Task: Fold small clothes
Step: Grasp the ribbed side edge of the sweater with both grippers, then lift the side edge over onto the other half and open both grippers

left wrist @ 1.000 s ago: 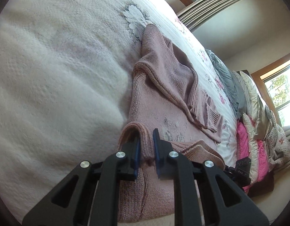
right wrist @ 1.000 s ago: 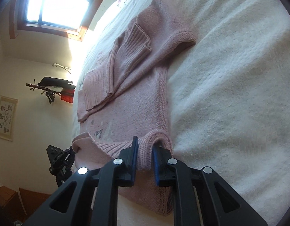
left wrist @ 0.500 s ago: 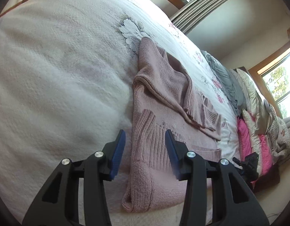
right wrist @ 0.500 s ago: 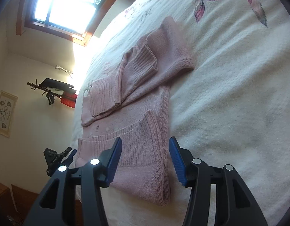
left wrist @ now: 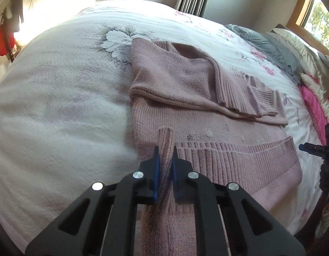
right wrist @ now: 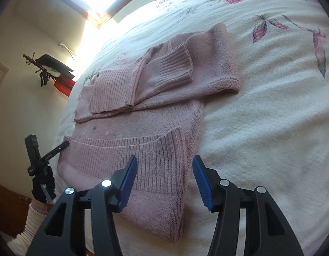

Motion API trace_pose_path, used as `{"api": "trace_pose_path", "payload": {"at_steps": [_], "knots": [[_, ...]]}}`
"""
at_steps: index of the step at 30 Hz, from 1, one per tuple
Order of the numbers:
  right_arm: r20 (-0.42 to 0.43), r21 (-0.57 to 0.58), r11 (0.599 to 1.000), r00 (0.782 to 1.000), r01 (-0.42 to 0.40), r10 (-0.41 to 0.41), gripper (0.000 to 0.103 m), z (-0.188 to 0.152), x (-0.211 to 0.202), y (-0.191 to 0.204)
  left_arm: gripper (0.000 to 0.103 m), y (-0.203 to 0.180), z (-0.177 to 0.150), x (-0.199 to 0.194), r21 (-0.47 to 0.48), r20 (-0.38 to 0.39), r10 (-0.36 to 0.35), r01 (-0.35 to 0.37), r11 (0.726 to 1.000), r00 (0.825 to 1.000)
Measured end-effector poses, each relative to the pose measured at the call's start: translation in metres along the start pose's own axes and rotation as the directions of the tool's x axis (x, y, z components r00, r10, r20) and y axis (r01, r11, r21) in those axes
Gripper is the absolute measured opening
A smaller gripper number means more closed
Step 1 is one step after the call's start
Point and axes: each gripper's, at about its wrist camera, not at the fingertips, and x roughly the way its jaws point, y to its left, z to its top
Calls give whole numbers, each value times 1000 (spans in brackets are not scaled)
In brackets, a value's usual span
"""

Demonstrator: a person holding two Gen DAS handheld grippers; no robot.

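Sweater (left wrist: 185, 98) lies flat on the bed (left wrist: 57, 106), long axis toward 12 o'clock from my left gripper (left wrist: 164, 160), clenched on its ribbed hem (left wrist: 165, 140), while my right gripper (right wrist: 163, 168) gapes wide above the hem's other corner.

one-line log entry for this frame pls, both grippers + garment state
left gripper: jaws shut on ribbed hem | right gripper: jaws open over hem corner, no grasp | pink sweater: on bed, sleeves folded in, hem folded up
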Motion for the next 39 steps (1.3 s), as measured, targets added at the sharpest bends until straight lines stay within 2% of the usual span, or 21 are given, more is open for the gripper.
{"api": "trace_pose_path", "payload": {"at_steps": [2, 6, 8, 12, 13, 14, 15, 17, 23, 26, 31, 35, 39], "knots": [[-10, -55, 998, 999, 34, -34, 59, 4, 7, 7, 8, 0, -1, -4, 9, 11, -1, 1, 1000, 1000], [-35, -129, 987, 995, 91, -97, 59, 10, 24, 15, 9, -3, -2, 9, 21, -30, 10, -9, 1000, 1000], [-53, -148, 983, 991, 111, -120, 59, 12, 34, 15, 14, -1, -3, 18, 17, -50, 18, -17, 1000, 999], [-101, -199, 964, 975, 176, -199, 58, 12, 56, 16, 16, 0, -4, 27, 6, -55, 17, -16, 1000, 998], [-100, -217, 958, 972, 187, -212, 55, 10, 58, 18, 16, 0, -4, 27, 6, -55, 19, -19, 1000, 998], [-93, -235, 954, 972, 188, -214, 47, 9, 58, 21, 15, 0, -4, 27, 8, -54, 20, -20, 1000, 998], [-82, -249, 949, 973, 191, -218, 33, 7, 56, 23, 13, -1, -4, 26, 11, -53, 22, -21, 1000, 998], [-65, -256, 945, 972, 202, -226, 20, 5, 51, 26, 9, -2, -5, 22, 11, -41, 20, -19, 1000, 999], [5, -245, 957, 987, 155, -159, 10, -3, 12, 32, 8, -9, -9, -20, 11, 73, -35, 34, 999, 997], [36, -263, 952, 987, 159, -155, 9, -11, -5, 39, 8, -16, -10, -40, 25, 117, -57, 55, 998, 991], [81, -272, 956, 992, 112, -94, 9, -17, -33, 49, 8, -27, -10, -66, 45, 174, -92, 86, 995, 980], [137, -258, 964, 990, 63, -28, 9, 0, -56, 61, 7, -33, 10, -81, 55, 229, -105, 95, 994, 968], [219, -258, 962, 975, 86, -29, 9, 36, -77, 73, 7, -39, 53, -84, 69, 292, -85, 68, 995, 953]]}}
